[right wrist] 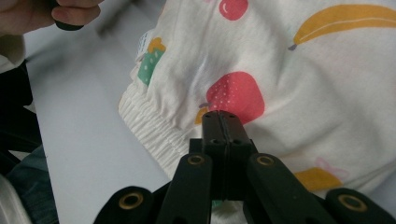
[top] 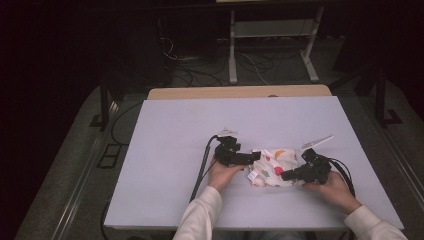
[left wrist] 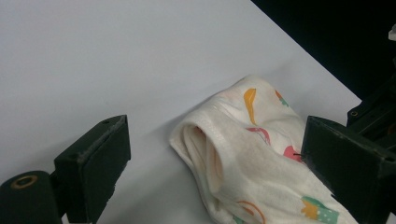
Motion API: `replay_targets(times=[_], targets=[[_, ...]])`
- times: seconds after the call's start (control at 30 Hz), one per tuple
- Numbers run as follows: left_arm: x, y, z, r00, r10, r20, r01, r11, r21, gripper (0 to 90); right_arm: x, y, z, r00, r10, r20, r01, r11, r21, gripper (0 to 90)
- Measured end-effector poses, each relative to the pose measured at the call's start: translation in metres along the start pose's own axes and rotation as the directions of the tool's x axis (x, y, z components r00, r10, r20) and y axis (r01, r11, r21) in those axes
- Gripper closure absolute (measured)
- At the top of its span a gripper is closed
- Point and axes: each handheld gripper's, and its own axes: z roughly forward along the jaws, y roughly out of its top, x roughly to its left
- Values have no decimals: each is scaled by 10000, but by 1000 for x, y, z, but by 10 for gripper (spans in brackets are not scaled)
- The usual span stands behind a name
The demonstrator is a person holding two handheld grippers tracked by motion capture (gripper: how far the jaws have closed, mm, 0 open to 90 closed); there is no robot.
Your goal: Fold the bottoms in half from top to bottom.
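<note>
Cloth (top: pixel 272 167) may slide or unfold, because the left gripper (left wrist: pixel 212 158) is spread wide and the right gripper (right wrist: pixel 223 122), jaws pressed together, only pokes it.

A folded garment (top: pixel 272 167) lies on the surface (top: pixel 175 130), toward its near edge and to the right of the middle. The left tongs (top: pixel 254 156) sit just to the left of the garment, tips at its left edge; in the left gripper view the garment (left wrist: pixel 247 149) lies between the two jaws, nearer the right-hand one. The right tongs (top: pixel 286 175) come in from the garment's right side, tips over its near right part; in the right gripper view the tongs (right wrist: pixel 223 116) rest against the cloth (right wrist: pixel 280 79) just beside its gathered hem. Behind the surface, on the floor, stands a frame (top: pixel 272 45) among cables.
</note>
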Motion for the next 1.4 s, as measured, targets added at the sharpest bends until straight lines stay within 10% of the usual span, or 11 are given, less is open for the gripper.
replay_targets(times=[0.23,1.4], targets=[[-2,4,-1,9995,306,27,-306,9994,180,63,3,-1,0,9996,-235,159,236,9997,-50,874],[-11,34,-9,9882,1490,362,-1520,9833,999,0,-6,35,-45,9980,-520,356,560,9910,-1218,134]])
